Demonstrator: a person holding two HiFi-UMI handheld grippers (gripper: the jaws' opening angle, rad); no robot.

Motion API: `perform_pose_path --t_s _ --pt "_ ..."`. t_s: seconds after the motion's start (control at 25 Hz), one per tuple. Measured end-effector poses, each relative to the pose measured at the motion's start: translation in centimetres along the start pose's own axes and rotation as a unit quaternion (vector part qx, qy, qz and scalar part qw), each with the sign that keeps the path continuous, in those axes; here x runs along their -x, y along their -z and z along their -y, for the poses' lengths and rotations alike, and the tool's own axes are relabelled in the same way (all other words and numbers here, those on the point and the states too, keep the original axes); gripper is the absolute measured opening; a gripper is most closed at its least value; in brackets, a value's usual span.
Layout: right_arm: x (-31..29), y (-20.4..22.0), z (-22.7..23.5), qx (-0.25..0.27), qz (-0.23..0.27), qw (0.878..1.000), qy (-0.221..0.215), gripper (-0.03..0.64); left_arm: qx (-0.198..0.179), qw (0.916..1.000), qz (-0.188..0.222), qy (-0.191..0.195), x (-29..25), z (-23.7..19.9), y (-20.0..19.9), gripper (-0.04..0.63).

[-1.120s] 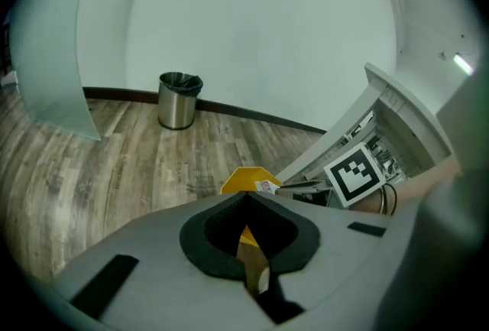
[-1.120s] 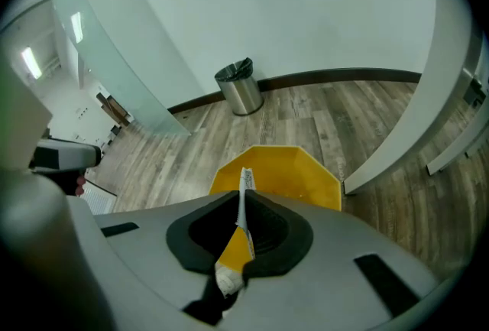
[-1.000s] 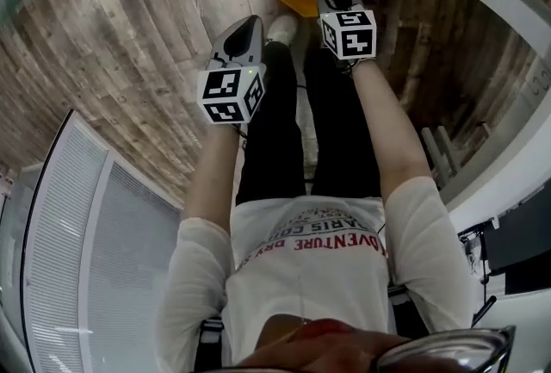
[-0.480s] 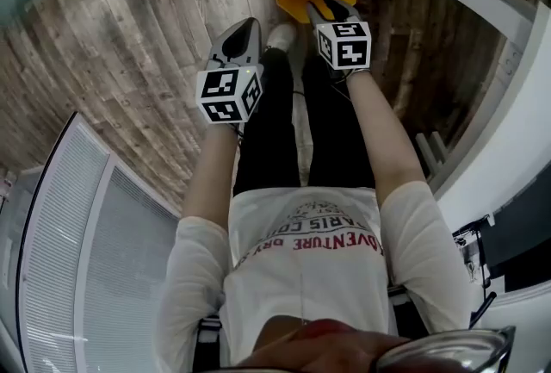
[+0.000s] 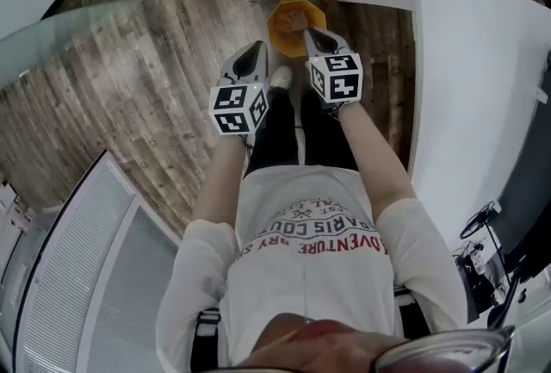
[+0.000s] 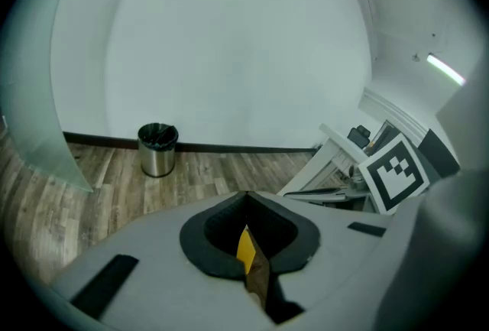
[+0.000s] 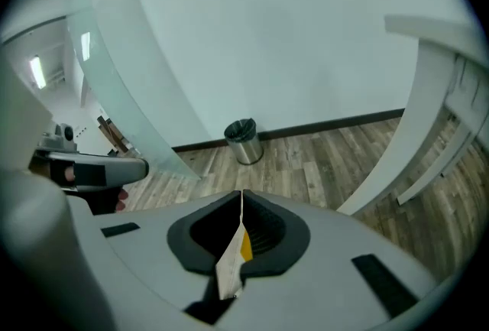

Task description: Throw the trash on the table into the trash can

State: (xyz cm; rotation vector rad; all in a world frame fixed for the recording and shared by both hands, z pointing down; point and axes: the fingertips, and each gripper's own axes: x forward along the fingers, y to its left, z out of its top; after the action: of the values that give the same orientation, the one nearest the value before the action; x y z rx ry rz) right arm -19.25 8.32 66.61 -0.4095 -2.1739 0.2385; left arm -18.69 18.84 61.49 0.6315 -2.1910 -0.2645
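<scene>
Judging by 1 brown scrap (image 5: pixel 295 20) lying in the orange can (image 5: pixel 275 25) on the floor, that throw is taken as done. The left gripper (image 5: pixel 256 48) and right gripper (image 5: pixel 308 35) are seen with fingers pressed together, nothing pinched. No trash is seen on the visible part of the bench (image 5: pixel 465 87), so little seems left. Counted: 1 scrap, 2 grippers, 1 orange can, 1 steel can (image 6: pixel 157 149), 1 bench.

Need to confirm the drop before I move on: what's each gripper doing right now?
Left gripper: shut, nothing between its jaws.
Right gripper: shut, jaws have just closed, nothing between them.
</scene>
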Motion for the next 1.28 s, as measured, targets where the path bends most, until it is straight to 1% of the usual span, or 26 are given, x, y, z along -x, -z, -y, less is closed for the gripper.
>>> perform_pose_path --t_s 0.12,0.16,0.24,0.32,0.44,0.56,0.64,0.72,0.84,0.92,1.0,1.12,1.28 --pt "6.1 -3.7 -1.2 -0.002 0.031 1.0 0.007 0.032 -0.014 0.9996 0.013 0.02 3.1 4.3 -3.6 0.023" --pt "8.1 -5.0 -1.1 -0.003 0.046 0.999 0.013 0.032 -0.023 0.999 0.021 0.031 3.9 5.9 -4.9 0.023" --pt "11.9 -7.8 -0.4 -0.006 0.089 0.995 0.036 0.032 -0.05 0.9958 0.04 0.065 4.7 9.1 -7.9 0.023" --pt "16.0 -10.1 0.4 -0.01 0.134 0.989 0.068 0.032 -0.079 0.9892 0.053 0.112 5.5 12.6 -10.6 0.023" --pt "22.9 -12.6 1.9 -0.016 0.192 0.975 0.114 0.03 -0.117 0.9752 0.052 0.181 6.9 18.4 -13.6 0.023" --pt "30.0 -13.2 4.2 -0.037 0.241 0.957 0.159 0.028 -0.159 0.9592 0.052 0.228 8.3 24.5 -15.0 0.023" --pt "34.5 -12.6 6.2 -0.052 0.268 0.942 0.192 0.028 -0.182 0.947 0.055 0.259 8.7 28.8 -15.2 0.023" --pt "38.9 -11.3 8.5 -0.069 0.29 0.926 0.229 0.026 -0.204 0.9319 0.052 0.295 8.8 33.5 -14.9 0.023" --pt "45.4 -7.8 11.8 -0.1 0.315 0.9 0.285 0.026 -0.246 0.9026 0.042 0.351 9.2 41.0 -13.0 0.023" --pt "49.6 -5.2 14.0 -0.12 0.327 0.882 0.318 0.026 -0.271 0.8843 0.037 0.379 9.6 45.8 -11.3 0.023" --pt "53.7 -2.1 16.2 -0.143 0.337 0.862 0.351 0.026 -0.287 0.8697 0.032 0.4 9.9 50.4 -9.5 0.023" --pt "59.4 3.1 18.7 -0.17 0.342 0.835 0.396 0.026 -0.3 0.849 0.025 0.434 10.7 56.7 -6.3 0.023" --pt "66.4 9.8 20.0 -0.19 0.349 0.801 0.447 0.026 -0.32 0.8177 0.015 0.478 12.9 64.0 -1.6 0.023"
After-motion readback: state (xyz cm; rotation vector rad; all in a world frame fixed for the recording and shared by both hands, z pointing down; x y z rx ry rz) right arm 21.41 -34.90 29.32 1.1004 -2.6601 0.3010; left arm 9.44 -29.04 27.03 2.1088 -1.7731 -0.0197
